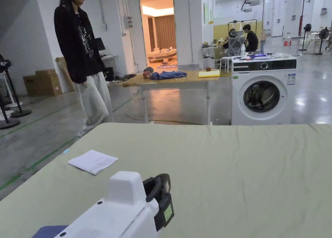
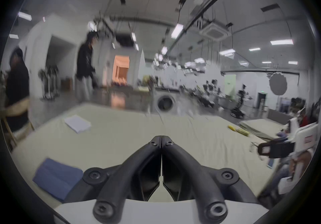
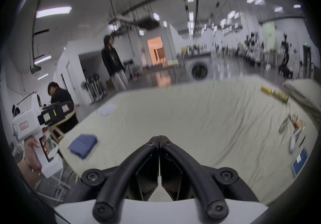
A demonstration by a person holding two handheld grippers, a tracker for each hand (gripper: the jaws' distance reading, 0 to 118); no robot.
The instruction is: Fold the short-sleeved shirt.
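wide counter (image 1: 227, 170) under a pale green, lightly creased cloth. folded blue shirt (image 3: 83, 145) flat near the left front corner. white folded paper (image 1: 93, 161) farther back along the left edge. yellow packets (image 3: 275, 94) far right; small blurred items (image 3: 293, 127) and a blue card (image 3: 299, 160) along the right side.

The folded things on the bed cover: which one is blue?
The folded shirt near the left tongs is blue. The other folded thing, farther along the same edge, is white.

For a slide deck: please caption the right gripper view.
Right tool, jaws shut and empty, above the bed sheet; folded blue shirt lies at left.
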